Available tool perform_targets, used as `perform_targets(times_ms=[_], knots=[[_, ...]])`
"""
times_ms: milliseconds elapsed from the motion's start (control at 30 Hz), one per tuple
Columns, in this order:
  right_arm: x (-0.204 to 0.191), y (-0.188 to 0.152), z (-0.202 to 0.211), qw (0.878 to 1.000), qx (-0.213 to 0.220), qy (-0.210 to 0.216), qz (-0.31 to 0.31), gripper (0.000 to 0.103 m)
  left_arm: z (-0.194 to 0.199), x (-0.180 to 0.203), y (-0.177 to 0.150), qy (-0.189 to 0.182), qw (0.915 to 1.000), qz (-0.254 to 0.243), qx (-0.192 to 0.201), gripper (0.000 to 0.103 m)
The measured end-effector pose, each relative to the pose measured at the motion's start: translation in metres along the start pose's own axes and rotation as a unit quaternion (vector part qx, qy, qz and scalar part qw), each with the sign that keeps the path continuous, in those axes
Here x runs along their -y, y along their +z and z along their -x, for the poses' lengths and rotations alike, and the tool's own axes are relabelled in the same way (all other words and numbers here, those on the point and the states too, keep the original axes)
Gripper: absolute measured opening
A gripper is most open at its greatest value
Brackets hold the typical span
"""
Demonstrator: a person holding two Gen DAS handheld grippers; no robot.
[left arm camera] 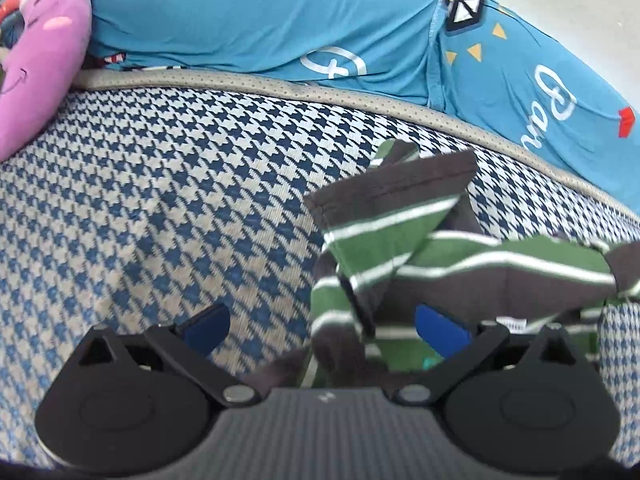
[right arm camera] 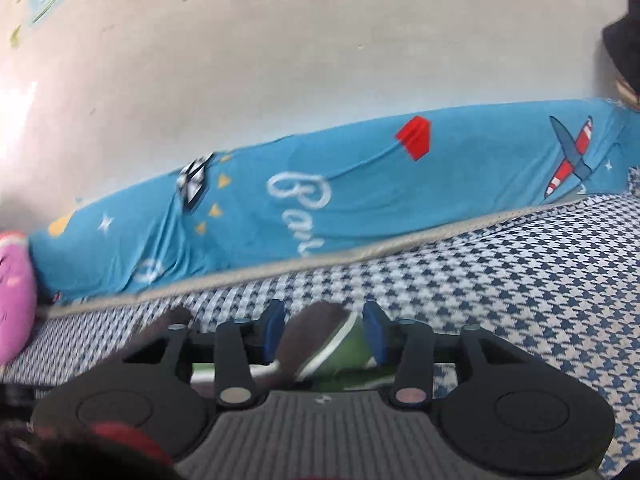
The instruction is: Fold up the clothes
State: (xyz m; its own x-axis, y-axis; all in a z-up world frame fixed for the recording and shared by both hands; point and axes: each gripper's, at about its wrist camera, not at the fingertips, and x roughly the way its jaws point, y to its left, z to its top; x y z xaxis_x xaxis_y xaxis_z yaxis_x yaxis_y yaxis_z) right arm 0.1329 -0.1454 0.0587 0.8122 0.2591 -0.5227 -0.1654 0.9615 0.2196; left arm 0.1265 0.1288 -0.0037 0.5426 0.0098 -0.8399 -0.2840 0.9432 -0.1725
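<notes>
Left gripper spread wide over one striped green garment; right gripper pinching that garment's fold. Both above one houndstooth mat, one blue sheet beyond.

I see a blue-and-white houndstooth mat, a blue cartoon-print sheet behind it, a pink plush toy, a pale wall.

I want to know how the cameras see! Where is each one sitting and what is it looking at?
Left wrist: sits on the left claw, looking over the houndstooth bed cover at the crumpled green-and-grey striped garment; open blue pads show.
Right wrist: sits on the right claw, low, facing the wall; pads either side of that garment.
Both share the blue printed sheet and pink plush pillow.
</notes>
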Motion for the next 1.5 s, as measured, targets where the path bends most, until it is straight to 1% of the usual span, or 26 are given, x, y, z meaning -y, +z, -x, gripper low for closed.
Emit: perform_targets(times_ms=[100,200,267,367,400,433,500,533,600,633,700,800,867,933,1033,1100,1133,1167,1200,1233,1300,1400,1500], knots=[[0.005,0.005,-0.016,1.000,-0.005,0.005,-0.013,0.054,-0.010,0.002,0.008,-0.005,1.0000,-0.001,-0.001,0.103],[0.009,0.010,-0.032,1.000,-0.011,0.009,-0.025,0.057,-0.021,0.006,0.015,-0.003,0.9999,-0.010,-0.002,0.103],[0.011,0.012,-0.042,0.999,-0.018,0.011,-0.029,0.057,-0.028,0.008,0.018,-0.005,0.9999,-0.011,-0.004,0.103],[0.005,0.001,-0.056,0.999,-0.046,0.005,-0.010,0.056,-0.038,0.011,0.022,-0.007,0.9998,-0.015,-0.009,0.103],[0.003,-0.003,-0.061,0.998,-0.055,0.003,-0.003,0.049,-0.041,0.012,0.022,-0.007,0.9998,-0.017,-0.010,0.103],[0.001,-0.006,-0.064,0.998,-0.062,0.004,0.003,0.037,-0.044,0.014,0.023,-0.006,0.9997,-0.020,-0.012,0.103],[-0.003,-0.012,-0.065,0.997,-0.076,0.013,0.027,0.024,-0.047,0.018,0.022,-0.002,0.9995,-0.029,-0.013,0.103],[-0.005,-0.015,-0.064,0.996,-0.082,0.016,0.042,0.021,-0.047,0.020,0.021,0.000,0.9994,-0.032,-0.011,0.103],[-0.007,-0.020,-0.059,0.993,-0.087,0.029,0.068,0.019,-0.047,0.024,0.019,0.002,0.9992,-0.039,-0.011,0.094],[-0.008,-0.021,-0.056,0.992,-0.089,0.036,0.079,0.019,-0.046,0.026,0.018,0.003,0.9990,-0.043,-0.011,0.087],[-0.007,-0.023,-0.048,0.990,-0.088,0.050,0.096,0.019,-0.044,0.029,0.014,0.015,0.9984,-0.054,-0.007,0.079],[-0.006,-0.028,-0.034,0.985,-0.086,0.081,0.125,0.019,-0.039,0.028,0.010,0.027,0.9982,-0.053,-0.006,0.072],[-0.005,-0.033,-0.026,0.980,-0.086,0.107,0.147,0.019,-0.038,0.022,0.011,0.032,0.9986,-0.042,-0.004,0.071],[-0.007,-0.042,-0.019,0.971,-0.088,0.135,0.178,0.019,-0.038,0.014,0.012,0.046,0.9985,-0.028,-0.005,0.071],[-0.012,-0.062,-0.013,0.952,-0.125,0.167,0.225,0.019,-0.036,0.004,0.010,0.060,0.9981,-0.014,-0.003,0.071],[-0.015,-0.077,-0.014,0.938,-0.159,0.181,0.249,0.020,-0.035,-0.001,0.009,0.066,0.9978,-0.012,-0.003,0.072],[-0.017,-0.084,-0.014,0.933,-0.169,0.183,0.261,0.020,-0.035,-0.004,0.009,0.070,0.9975,-0.011,-0.003,0.072],[-0.019,-0.089,-0.012,0.930,-0.170,0.182,0.272,0.021,-0.035,-0.006,0.009,0.074,0.9972,-0.009,-0.003,0.072],[-0.018,-0.089,-0.009,0.928,-0.170,0.186,0.274,0.024,-0.035,-0.010,0.007,0.080,0.9968,-0.008,-0.004,0.073],[-0.016,-0.087,-0.006,0.929,-0.167,0.193,0.268,0.026,-0.034,-0.013,0.007,0.084,0.9965,-0.006,-0.006,0.073],[-0.011,-0.081,0.001,0.932,-0.159,0.206,0.254,0.027,-0.034,-0.019,0.006,0.090,0.9959,-0.001,-0.010,0.078],[-0.003,-0.064,0.014,0.942,-0.126,0.224,0.216,0.029,-0.031,-0.030,0.004,0.093,0.9955,0.007,-0.014,0.081],[0.001,-0.049,0.018,0.954,-0.092,0.231,0.167,0.032,-0.029,-0.038,0.003,0.097,0.9951,0.013,-0.015,0.084]])
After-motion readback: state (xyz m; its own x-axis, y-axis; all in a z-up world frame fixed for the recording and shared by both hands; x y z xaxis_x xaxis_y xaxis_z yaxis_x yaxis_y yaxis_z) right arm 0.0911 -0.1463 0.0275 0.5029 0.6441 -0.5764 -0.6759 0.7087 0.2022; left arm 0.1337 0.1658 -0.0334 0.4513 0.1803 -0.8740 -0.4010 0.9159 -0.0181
